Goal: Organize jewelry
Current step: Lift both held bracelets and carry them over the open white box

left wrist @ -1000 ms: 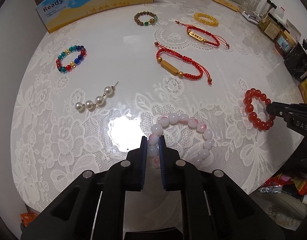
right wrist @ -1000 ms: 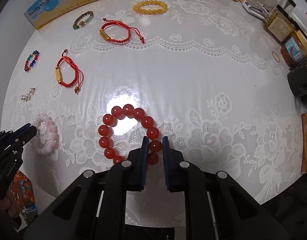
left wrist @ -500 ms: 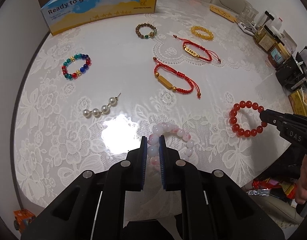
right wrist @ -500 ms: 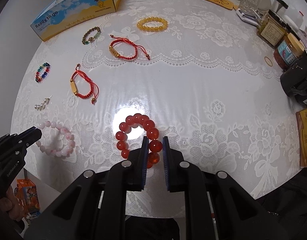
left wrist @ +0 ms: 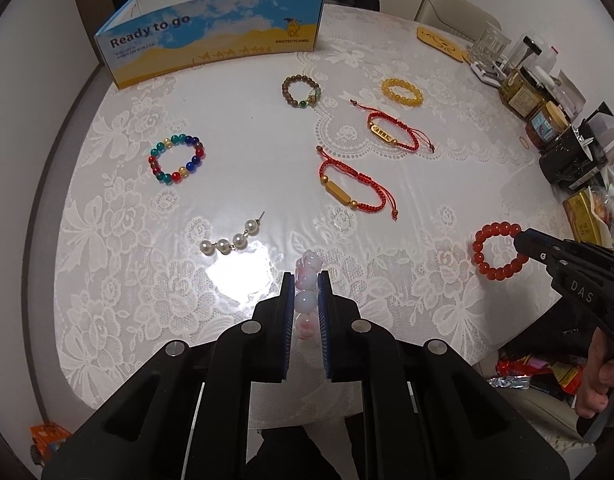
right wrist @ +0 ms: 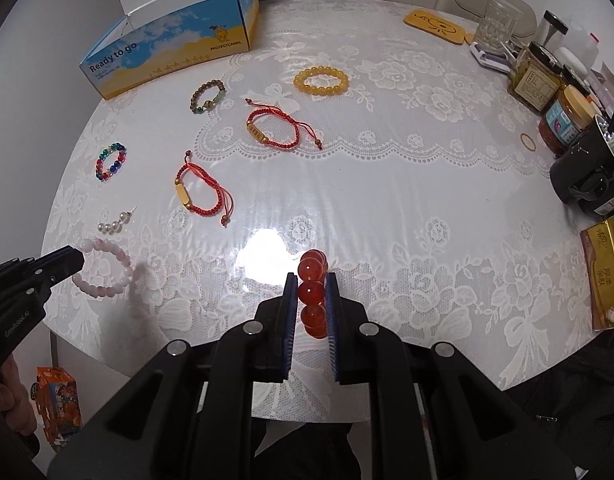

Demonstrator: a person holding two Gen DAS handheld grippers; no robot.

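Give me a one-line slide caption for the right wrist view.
Right gripper shut on red bead bracelet above lace-covered table; six jewelry pieces remain.

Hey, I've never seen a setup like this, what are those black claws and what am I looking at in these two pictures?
No robot here: a person holds a hand-held gripper in each hand, each with its own camera looking along its fingers. One picture is from the left gripper, shut on a pink bracelet. The other is from the right gripper, shut on a red bracelet. Each gripper also shows at the edge of the other's picture. On the lace-covered table lie more bracelets, a short pearl string and an open box, with jars at the far right.
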